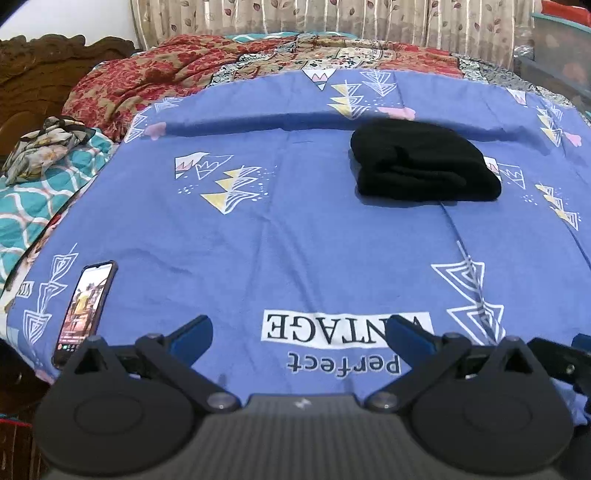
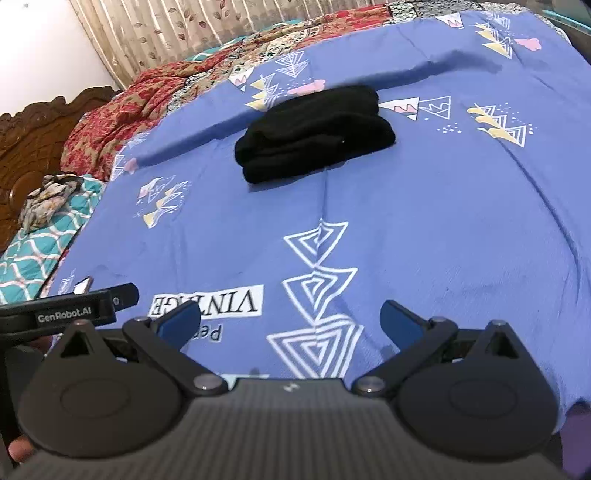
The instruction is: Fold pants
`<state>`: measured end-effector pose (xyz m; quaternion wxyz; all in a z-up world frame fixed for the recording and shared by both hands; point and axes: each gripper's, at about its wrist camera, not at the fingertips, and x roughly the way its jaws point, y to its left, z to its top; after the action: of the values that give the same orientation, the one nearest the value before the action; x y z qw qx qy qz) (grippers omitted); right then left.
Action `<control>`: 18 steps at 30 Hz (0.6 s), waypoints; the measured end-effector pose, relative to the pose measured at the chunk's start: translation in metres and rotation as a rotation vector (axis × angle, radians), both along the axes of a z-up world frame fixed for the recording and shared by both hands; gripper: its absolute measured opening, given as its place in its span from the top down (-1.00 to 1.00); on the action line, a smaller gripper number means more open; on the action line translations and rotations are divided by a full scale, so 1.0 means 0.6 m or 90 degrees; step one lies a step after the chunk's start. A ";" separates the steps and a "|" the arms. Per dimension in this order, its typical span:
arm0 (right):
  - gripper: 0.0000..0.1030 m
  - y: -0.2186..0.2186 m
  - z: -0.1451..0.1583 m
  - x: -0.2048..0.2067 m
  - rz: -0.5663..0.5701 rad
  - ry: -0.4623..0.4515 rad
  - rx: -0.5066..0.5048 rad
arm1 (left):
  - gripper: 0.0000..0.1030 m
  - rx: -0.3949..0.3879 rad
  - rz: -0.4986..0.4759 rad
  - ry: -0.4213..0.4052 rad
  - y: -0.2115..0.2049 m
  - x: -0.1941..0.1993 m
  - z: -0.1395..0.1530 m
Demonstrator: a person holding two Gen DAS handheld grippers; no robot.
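the pants (image 1: 424,166) lie folded into a thick black bundle on the blue sheet (image 1: 295,240), toward the far edge of the bed and well apart from both grippers; in the right wrist view the same bundle (image 2: 314,133) shows stacked layers with the rounded folds facing the camera. a long crease in the sheet runs across just behind it. the left gripper (image 1: 301,332) hangs over the near edge of the sheet with its jaws spread as wide as they go and nothing between them, only the printed "vintage" label (image 1: 347,328) showing in the gap. the right gripper (image 2: 290,319) is likewise wide open and holds nothing, its blue pads (image 2: 399,321) above a white triangle print on the sheet. in the right wrist view the left gripper's black finger (image 2: 74,302) reaches in from the left edge, beside the right one. a phone (image 1: 85,310) with its screen lit lies on the sheet near the near left corner. past the sheet's left edge a teal patterned cover (image 1: 33,206) carries a crumpled floral cloth (image 1: 44,144). a red patterned blanket (image 1: 147,81) is bunched along the far edge, with a carved wooden headboard (image 1: 44,62) at the far left and a leaf-print curtain (image 1: 332,14) behind the bed.
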<state>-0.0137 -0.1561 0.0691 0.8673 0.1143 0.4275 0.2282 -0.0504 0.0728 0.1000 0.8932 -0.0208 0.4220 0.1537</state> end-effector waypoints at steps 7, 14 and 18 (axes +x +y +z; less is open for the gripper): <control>-1.00 -0.019 0.006 -0.021 -0.015 0.005 0.018 | -1.00 0.016 -0.023 -0.001 -0.021 -0.007 0.006; -1.00 -0.029 -0.005 -0.028 -0.026 0.033 0.041 | -1.00 0.063 -0.019 0.001 -0.036 -0.009 0.009; -1.00 -0.025 -0.007 -0.032 -0.010 0.039 0.046 | -1.00 0.091 -0.002 0.004 -0.035 -0.009 0.009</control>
<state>-0.0329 -0.1711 0.0647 0.8510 0.1554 0.4443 0.2330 -0.0558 0.0518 0.1055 0.8913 0.0442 0.4129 0.1818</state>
